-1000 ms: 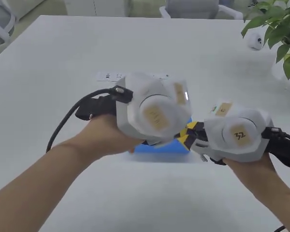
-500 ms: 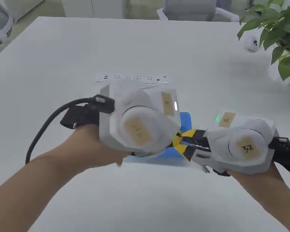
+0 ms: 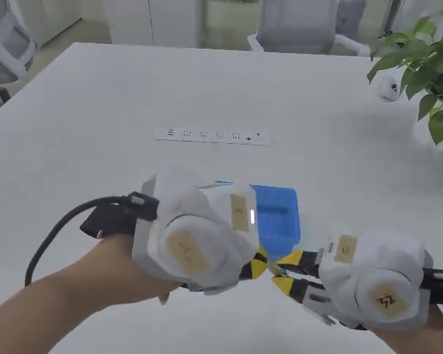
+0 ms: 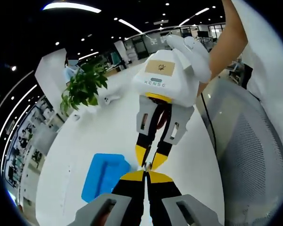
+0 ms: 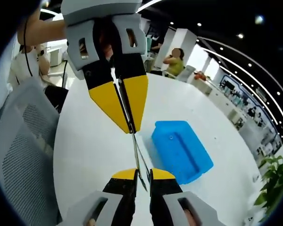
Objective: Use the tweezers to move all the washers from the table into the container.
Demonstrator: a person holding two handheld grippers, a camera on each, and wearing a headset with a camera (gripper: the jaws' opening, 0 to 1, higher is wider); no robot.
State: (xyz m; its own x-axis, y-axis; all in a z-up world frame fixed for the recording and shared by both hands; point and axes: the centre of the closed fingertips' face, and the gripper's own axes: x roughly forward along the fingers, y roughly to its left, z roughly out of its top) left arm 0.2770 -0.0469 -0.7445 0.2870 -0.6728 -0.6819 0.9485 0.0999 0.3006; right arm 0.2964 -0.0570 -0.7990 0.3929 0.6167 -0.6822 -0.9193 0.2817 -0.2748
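Head view: left hand-held gripper (image 3: 259, 263) and right hand-held gripper (image 3: 280, 271) meet tip to tip low over the white bench (image 3: 96, 110), just this side of the blue container (image 3: 280, 214); a power strip (image 3: 213, 136) lies beyond. Left gripper view: own jaws pinched narrow, the right one's tips straight ahead. Right gripper view: slim tweezers (image 5: 134, 141) sit clamped in the left one's yellow jaws and run down between this one's narrow jaws. Squeezing or not, can't tell. Container just beside the tweezers.
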